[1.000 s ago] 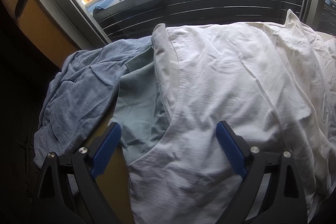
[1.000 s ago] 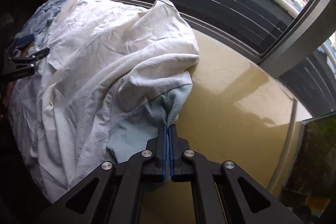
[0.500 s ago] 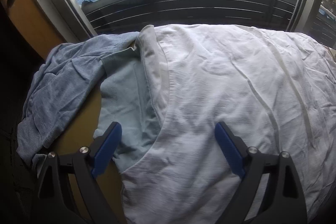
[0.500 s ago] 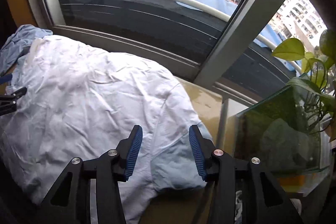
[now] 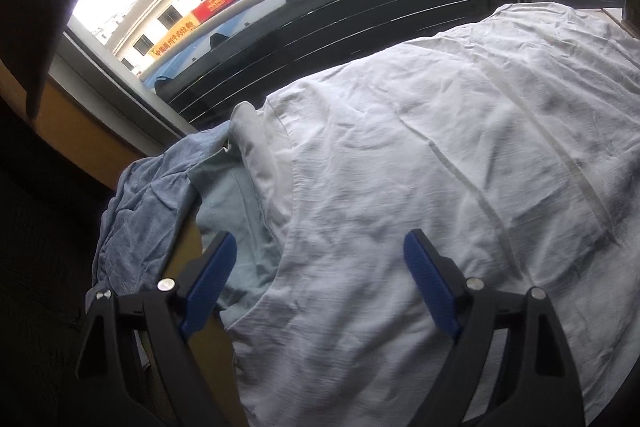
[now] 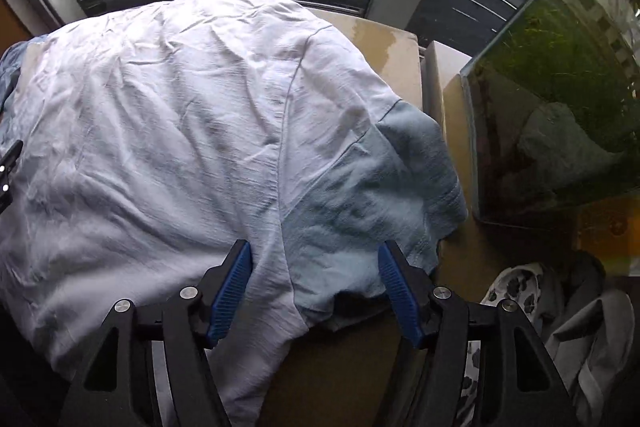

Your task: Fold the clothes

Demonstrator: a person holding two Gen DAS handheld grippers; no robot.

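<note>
A white shirt (image 5: pixel 440 167) with light-blue sleeves lies spread over the yellow table (image 6: pixel 384 39). My left gripper (image 5: pixel 318 239) hovers over its left end, where one blue sleeve (image 5: pixel 232 207) meets the white body. Its jaws stand wide with nothing pinched and are closing a little. My right gripper (image 6: pixel 314 247) is above the other blue sleeve (image 6: pixel 380 187) at the shirt's (image 6: pixel 160 107) right end. Its jaws are opening, and the cloth lies loose below them, untouched by the pads.
A blue-grey garment (image 5: pixel 148 203) hangs off the table's left edge. A glass tank (image 6: pixel 560 107) with plants stands to the right, with patterned and grey clothes (image 6: pixel 520 291) heaped below it. The window and its railing run along the far side.
My right gripper let go of the blue sleeve, opened and swung right; the sleeve now lies flat. The shirt has spread out. The left gripper shifted sideways and rolled a little.
</note>
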